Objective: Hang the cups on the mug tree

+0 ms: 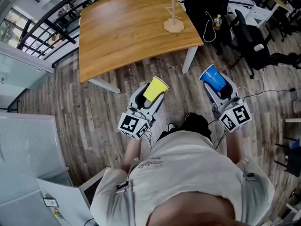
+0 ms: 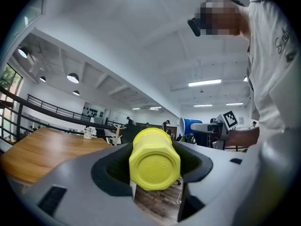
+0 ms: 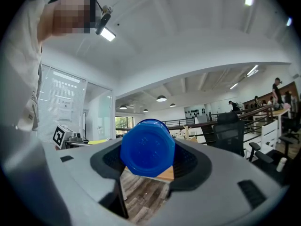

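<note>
Yellow cup (image 1: 155, 89) held left, blue cup (image 1: 214, 78) held right, mug tree (image 1: 173, 25) beyond

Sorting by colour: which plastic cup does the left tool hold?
The yellow plastic cup, clamped in the left tool; the blue plastic cup sits in the right tool.

Open-plan office, large and railed along one side.
Ahead of the fingers (image 1: 137, 96) stands a long wooden counter (image 1: 131, 27) on plank floor (image 1: 94, 112); right of them, black swivel chairs (image 1: 254, 36) and trailing cables (image 1: 209, 25); beyond the counter, a black railing (image 1: 51, 18). Left of the fingers runs a glass partition (image 1: 19, 55). Strip lights (image 2: 204, 83) and round lamps (image 2: 73, 77) hang overhead, and people (image 3: 276, 87) stand far beyond.
</note>
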`<action>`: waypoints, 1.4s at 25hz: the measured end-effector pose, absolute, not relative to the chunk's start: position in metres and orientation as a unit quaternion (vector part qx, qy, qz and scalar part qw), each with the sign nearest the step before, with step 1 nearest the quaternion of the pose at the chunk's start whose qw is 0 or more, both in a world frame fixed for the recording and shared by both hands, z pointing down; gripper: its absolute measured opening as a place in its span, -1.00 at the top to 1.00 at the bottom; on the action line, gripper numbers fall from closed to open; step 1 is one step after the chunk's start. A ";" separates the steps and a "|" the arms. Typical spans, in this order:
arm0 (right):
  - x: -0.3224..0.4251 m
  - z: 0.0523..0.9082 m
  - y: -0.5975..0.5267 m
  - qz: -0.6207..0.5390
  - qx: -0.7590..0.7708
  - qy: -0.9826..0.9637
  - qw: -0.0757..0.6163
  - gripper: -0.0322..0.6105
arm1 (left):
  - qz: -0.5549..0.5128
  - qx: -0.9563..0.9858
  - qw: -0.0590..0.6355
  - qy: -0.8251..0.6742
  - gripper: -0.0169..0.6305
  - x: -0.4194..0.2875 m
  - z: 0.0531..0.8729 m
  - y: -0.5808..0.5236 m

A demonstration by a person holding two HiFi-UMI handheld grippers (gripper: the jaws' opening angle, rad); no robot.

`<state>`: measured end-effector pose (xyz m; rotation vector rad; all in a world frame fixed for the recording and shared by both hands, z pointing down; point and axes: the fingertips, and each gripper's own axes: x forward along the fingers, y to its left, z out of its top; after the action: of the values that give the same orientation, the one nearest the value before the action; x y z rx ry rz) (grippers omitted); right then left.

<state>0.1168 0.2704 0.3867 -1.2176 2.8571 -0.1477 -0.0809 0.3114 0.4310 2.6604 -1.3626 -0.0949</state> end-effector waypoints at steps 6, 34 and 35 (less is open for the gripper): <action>0.124 0.399 0.247 -0.067 -0.406 0.911 0.014 0.12 | -0.025 0.886 0.095 -0.454 0.13 -0.081 0.443 0.287; 0.121 0.409 -0.017 -0.085 -0.349 0.931 0.054 0.12 | 0.035 0.890 0.057 -0.450 0.13 -0.040 0.428 0.060; 0.116 0.408 -0.023 -0.081 -0.342 0.935 0.055 0.12 | 0.034 0.888 0.061 -0.455 0.13 -0.042 0.429 0.058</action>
<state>0.1158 -0.0230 0.4079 -1.0375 2.8386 -0.2467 -0.0424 0.0579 0.4288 2.6854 -1.3778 0.1043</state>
